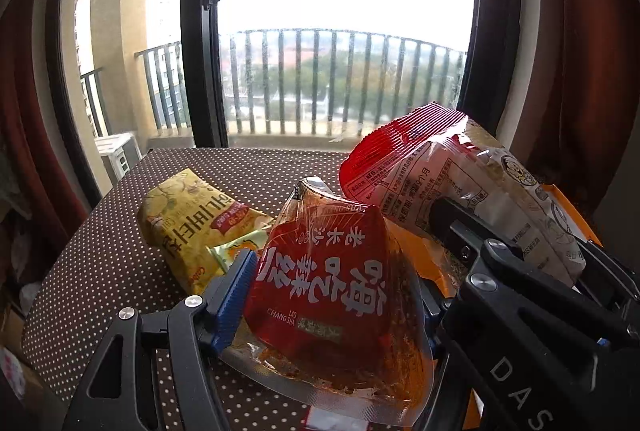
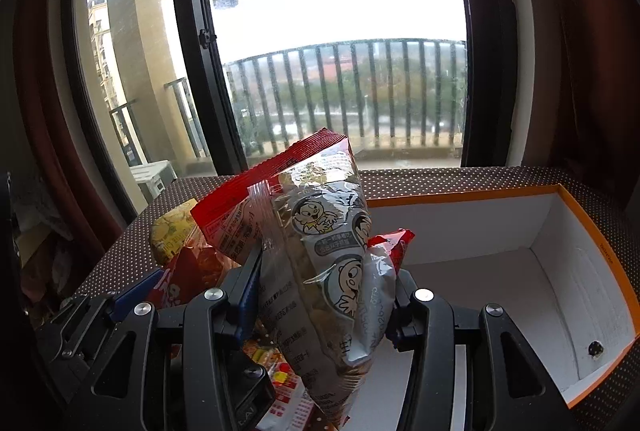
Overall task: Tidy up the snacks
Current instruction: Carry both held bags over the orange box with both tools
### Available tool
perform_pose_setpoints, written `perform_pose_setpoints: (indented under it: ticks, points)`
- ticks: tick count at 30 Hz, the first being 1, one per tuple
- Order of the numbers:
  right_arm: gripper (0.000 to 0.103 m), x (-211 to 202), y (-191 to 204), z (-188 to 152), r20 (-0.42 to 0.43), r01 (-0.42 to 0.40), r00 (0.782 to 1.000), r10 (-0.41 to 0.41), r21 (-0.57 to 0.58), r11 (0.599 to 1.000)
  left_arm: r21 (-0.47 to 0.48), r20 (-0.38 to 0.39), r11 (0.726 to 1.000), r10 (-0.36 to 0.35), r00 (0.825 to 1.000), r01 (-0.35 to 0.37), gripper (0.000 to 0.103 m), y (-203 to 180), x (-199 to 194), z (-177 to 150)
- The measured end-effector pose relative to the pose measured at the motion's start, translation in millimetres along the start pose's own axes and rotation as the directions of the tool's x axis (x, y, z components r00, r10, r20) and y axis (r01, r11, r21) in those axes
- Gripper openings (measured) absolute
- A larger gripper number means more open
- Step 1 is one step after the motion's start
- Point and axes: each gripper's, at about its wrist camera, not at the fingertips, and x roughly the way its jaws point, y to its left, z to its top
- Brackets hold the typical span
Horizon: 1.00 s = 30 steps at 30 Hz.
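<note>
**Both grippers hold snack packets above the dotted table**

A yellow snack bag [image 1: 192,227] lies on the brown polka-dot tablecloth [image 1: 100,251] at left. The left gripper [image 1: 332,295] pinches a red spicy-strip pouch [image 1: 336,291] between its blue pads. Beside it, the right gripper [image 2: 320,295] clamps a cartoon-printed packet [image 2: 320,251] with a red top, raised clear of the table. Right of that sits an open orange-rimmed box [image 2: 600,243], white inside.
</note>
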Motion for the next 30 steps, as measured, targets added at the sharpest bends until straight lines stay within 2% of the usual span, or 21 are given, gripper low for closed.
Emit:
perform_pose_setpoints:
  ticks: [13,21,30]
  points:
    - [0.053,-10.6,-70.1,9.8,0.003,0.051,0.999,-0.051,0.028,0.998,0.027,-0.007,0.998,-0.057,0.998,0.057,0.070,-66.3,27.6,4.6]
    - [0.053,-8.2,-113.8,2.6,-0.034,0.121,0.992,-0.118,0.094,0.988,0.098,-0.059,0.989,-0.108,0.992,0.114,0.071,-103.0,54.8,-0.4]
    - [0.053,15.1,-134.8,3.6,-0.070,0.143,0.989,-0.132,0.188,0.972,0.198,-0.087,0.973,-0.103,0.991,0.119,0.071,-117.7,81.9,10.2]
